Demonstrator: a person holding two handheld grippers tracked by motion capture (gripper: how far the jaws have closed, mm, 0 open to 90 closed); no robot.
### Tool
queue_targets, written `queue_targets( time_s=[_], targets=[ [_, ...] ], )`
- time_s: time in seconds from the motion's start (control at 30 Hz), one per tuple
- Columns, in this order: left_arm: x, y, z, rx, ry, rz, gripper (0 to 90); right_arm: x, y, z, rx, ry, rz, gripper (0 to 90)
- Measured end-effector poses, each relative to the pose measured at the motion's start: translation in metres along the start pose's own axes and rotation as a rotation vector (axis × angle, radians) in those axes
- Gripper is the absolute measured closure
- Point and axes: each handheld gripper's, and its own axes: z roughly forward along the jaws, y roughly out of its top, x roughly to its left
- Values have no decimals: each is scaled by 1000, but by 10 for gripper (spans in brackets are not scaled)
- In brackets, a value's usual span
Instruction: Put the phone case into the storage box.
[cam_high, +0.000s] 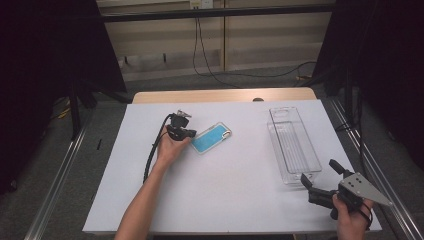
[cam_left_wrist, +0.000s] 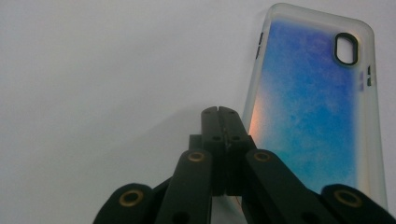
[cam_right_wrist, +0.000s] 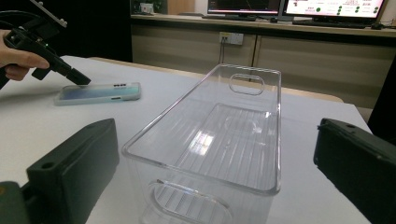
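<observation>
Resting its closed jaws at the near edge of the blue phone case (cam_left_wrist: 313, 102), perhaps touching it, the left gripper (cam_left_wrist: 222, 114) waits mid-table; the right gripper (cam_right_wrist: 215, 154) gapes before the clear bin (cam_right_wrist: 219, 135).

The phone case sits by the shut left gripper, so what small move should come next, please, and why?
Probably open the left gripper: its jaws are shut at the edge of the phone case, which lies flat and unheld, while the bin is empty.

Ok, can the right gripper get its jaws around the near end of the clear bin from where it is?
Probably yes. The right gripper is open, its jaws standing either side of the clear bin's near end, with nothing between. The phone case and left gripper sit well away.
</observation>
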Motion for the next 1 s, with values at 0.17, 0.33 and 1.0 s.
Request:
queue_targets(
  time_s=[0.17,0.33,1.0],
  targets=[
    [-1,-1,-1,8,-11,8,900,0,0,0,0,-1,2,0],
    [-2,-2,-3,3,-23,-7,900,0,0,0,2,1,1,0],
    [6,-9,-11,-48,-1,-19,900,-1,0,0,-4,0,2,0]
  ],
)
